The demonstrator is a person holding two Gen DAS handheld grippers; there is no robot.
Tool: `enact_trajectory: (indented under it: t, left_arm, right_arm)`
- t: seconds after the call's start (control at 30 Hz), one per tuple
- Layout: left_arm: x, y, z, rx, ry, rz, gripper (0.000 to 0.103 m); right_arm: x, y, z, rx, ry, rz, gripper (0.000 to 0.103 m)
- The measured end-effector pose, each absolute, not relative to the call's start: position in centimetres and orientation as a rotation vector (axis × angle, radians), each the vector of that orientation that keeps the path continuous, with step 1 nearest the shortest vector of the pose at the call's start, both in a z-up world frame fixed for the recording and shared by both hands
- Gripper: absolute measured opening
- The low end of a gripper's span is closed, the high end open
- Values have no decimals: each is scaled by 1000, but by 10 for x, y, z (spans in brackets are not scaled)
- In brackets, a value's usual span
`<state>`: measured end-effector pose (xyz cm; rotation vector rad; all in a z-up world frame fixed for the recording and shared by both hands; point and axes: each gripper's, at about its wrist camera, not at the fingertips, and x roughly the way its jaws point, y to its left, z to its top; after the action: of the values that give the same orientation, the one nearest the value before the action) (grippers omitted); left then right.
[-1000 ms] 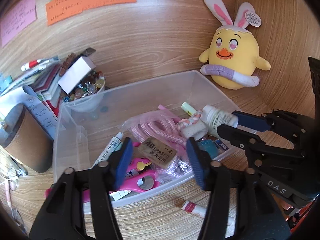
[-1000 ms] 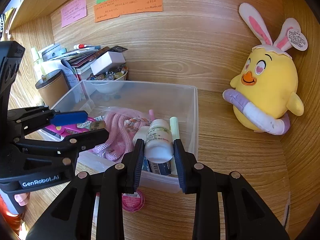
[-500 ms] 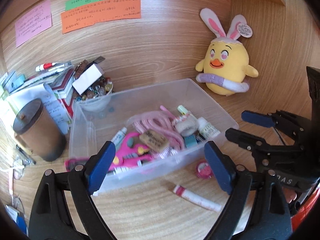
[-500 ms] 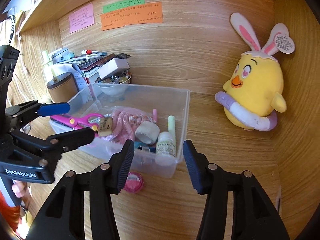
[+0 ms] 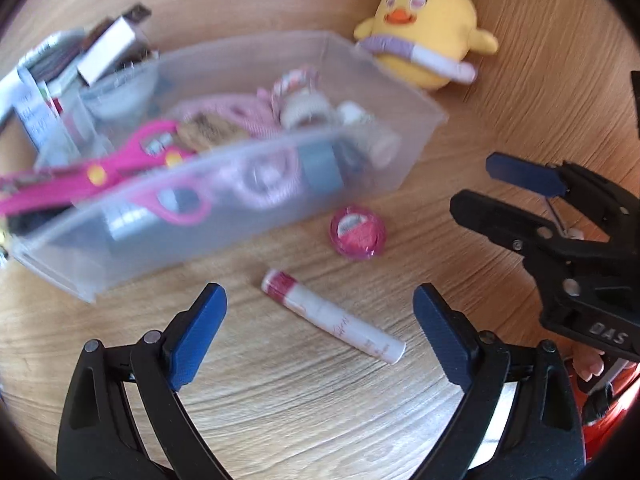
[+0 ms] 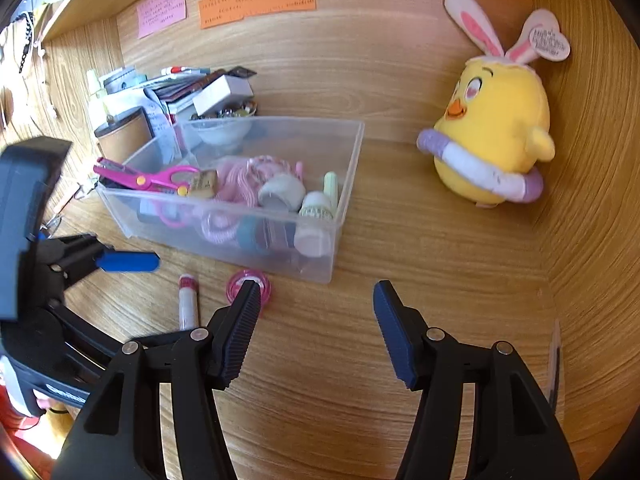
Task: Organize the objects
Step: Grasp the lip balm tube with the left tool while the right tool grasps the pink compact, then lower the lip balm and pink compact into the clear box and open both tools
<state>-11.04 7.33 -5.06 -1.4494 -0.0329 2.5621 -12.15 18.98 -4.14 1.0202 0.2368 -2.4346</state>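
A clear plastic bin (image 5: 240,216) (image 6: 346,184) on the wooden desk holds pink scissors (image 6: 152,178), pink rope, an eraser, a tape roll and a white bottle (image 6: 316,216). In front of it lie a white tube with a red cap (image 5: 332,316) (image 6: 188,300) and a round pink jar (image 5: 357,232) (image 6: 240,280). My left gripper (image 5: 318,294) is open wide and tilted down over the tube, not touching it. My right gripper (image 6: 316,286) hovers right of the jar; its jaws are opening with nothing between them, and its left finger hides part of the jar.
A yellow chick plush (image 6: 492,132) (image 5: 424,36) sits against the right back corner. Left of the bin stand a brown round canister (image 6: 124,136), stacked books and a bowl of beads (image 6: 224,120). A pen (image 6: 554,360) lies by the right wall.
The left gripper opened off the eraser in the bin, drew back and dropped toward the tube. The right gripper let go of the white bottle, which now lies in the bin, and backed away.
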Motion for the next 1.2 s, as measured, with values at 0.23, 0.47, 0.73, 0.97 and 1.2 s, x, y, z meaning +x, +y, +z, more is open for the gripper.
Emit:
enact_trajectory:
  t: [0.23,0.47,0.73,0.97,1.2]
  left_arm:
    - [-98,74,-59,-1454,49,2609,71]
    - [-88,57,-57,-1421,54,2629,43]
    - [-83,42,-58,-1383,43,2677,14]
    - [-78,38,-51,-1341,7,2675,14]
    - [-74,37,-21,-1218,-11,2720,14]
  right_arm:
    - [-128,173,-58,1079,248,-2364,55]
    - [-136,142,-79,1145,313,-2282,55]
    - [-137,122,-87,1146,384,-2267,32]
    - [-128,132,-74,1093,337,-2287,32]
    - [-114,148,-46,994,277,-2326,32]
